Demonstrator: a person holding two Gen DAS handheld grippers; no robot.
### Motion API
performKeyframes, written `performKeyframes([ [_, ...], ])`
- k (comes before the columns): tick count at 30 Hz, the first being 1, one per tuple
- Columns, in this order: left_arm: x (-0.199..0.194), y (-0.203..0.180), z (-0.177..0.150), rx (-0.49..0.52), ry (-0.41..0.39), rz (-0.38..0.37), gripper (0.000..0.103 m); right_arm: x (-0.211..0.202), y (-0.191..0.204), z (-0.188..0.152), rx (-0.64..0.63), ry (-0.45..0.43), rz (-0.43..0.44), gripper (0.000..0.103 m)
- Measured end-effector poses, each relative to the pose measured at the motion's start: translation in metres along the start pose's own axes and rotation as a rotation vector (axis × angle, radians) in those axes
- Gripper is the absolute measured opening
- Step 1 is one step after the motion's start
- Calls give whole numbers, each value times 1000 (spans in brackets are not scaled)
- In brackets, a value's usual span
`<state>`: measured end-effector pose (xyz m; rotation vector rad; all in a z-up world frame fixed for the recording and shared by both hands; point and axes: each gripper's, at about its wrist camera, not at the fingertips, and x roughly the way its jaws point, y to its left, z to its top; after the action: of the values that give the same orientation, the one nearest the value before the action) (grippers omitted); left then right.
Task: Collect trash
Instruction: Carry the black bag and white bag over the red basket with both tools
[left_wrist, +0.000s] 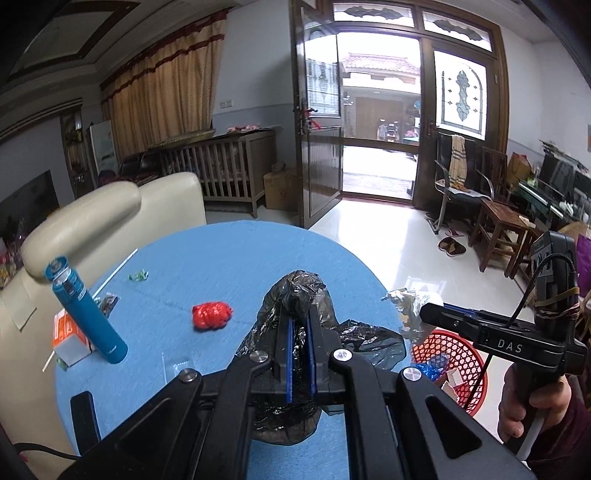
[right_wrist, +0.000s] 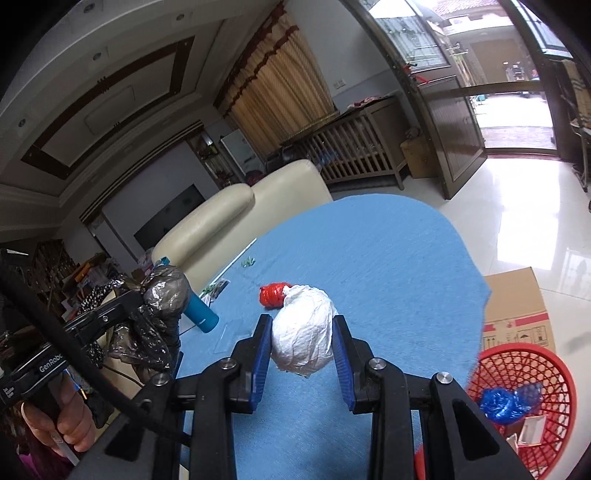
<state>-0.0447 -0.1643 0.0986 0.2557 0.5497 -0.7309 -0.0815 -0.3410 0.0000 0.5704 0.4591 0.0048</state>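
My left gripper (left_wrist: 300, 308) is shut on a crumpled black plastic bag (left_wrist: 301, 284) and holds it above the blue table (left_wrist: 229, 258); the bag also shows in the right wrist view (right_wrist: 162, 295). My right gripper (right_wrist: 301, 325) is shut on a white crumpled plastic ball (right_wrist: 303, 328) over the table (right_wrist: 388, 258); in the left wrist view the ball (left_wrist: 412, 306) hangs above the red basket (left_wrist: 454, 354). A red crumpled wad (left_wrist: 211, 314) lies on the table, also seen behind the white ball (right_wrist: 271, 294). The red basket (right_wrist: 535, 373) holds blue plastic (right_wrist: 506, 400).
A teal bottle (left_wrist: 86, 314) stands at the table's left beside an orange-white box (left_wrist: 68, 334), a white straw (left_wrist: 114, 271) and small wrappers (left_wrist: 138, 276). A cream chair (left_wrist: 110, 210) is behind. A cardboard box (right_wrist: 517, 310) sits by the basket.
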Motion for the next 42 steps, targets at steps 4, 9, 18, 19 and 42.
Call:
performKeyframes([
  [4, 0, -15, 3, 29, -6, -1, 7, -15, -11, -1, 18, -25, -7, 34],
  [9, 4, -35, 5, 66, -5, -11, 7, -33, -25, -3, 40, -51, -19, 34],
  [18, 13, -67, 9, 113, 11, -36, 7, -51, -50, -4, 86, -80, -39, 34],
  [19, 14, -71, 9, 120, 13, -40, 7, -53, -53, -5, 91, -83, -41, 34],
  [42, 34, -134, 12, 219, 65, -90, 7, -93, -96, -17, 202, -140, -67, 34],
])
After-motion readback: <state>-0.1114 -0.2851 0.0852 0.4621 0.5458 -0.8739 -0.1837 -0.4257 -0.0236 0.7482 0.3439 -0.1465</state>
